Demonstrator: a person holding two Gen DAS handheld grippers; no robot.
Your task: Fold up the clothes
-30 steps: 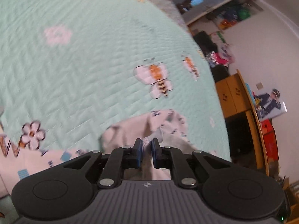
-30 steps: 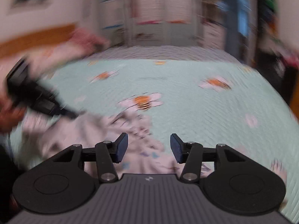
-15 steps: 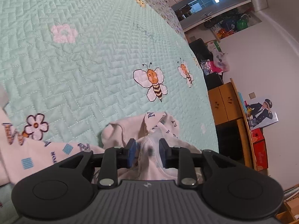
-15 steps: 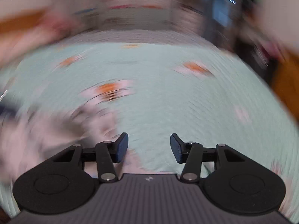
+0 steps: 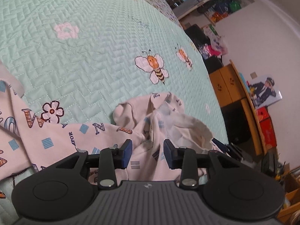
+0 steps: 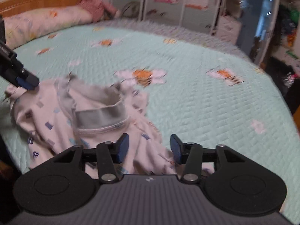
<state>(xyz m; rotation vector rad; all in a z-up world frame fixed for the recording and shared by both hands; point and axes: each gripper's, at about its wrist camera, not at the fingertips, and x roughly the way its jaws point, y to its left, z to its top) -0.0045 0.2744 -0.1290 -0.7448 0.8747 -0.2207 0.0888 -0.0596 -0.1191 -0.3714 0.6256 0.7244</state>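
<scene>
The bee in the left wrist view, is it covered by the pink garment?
No, the bee lies bare on the green quilt, apart from the pink garment below it.

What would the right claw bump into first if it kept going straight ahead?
Most likely the pink printed garment. The right claw points down at its rumpled fabric, which lies between its closing jaws without being pinched yet. Beyond it is only the green quilt. Blur makes depth uncertain.

A mint quilted bedspread (image 5: 90, 56) printed with bees covered the bed beside orange wooden cabinets (image 5: 227, 86) and a white wall (image 5: 262, 37).
</scene>
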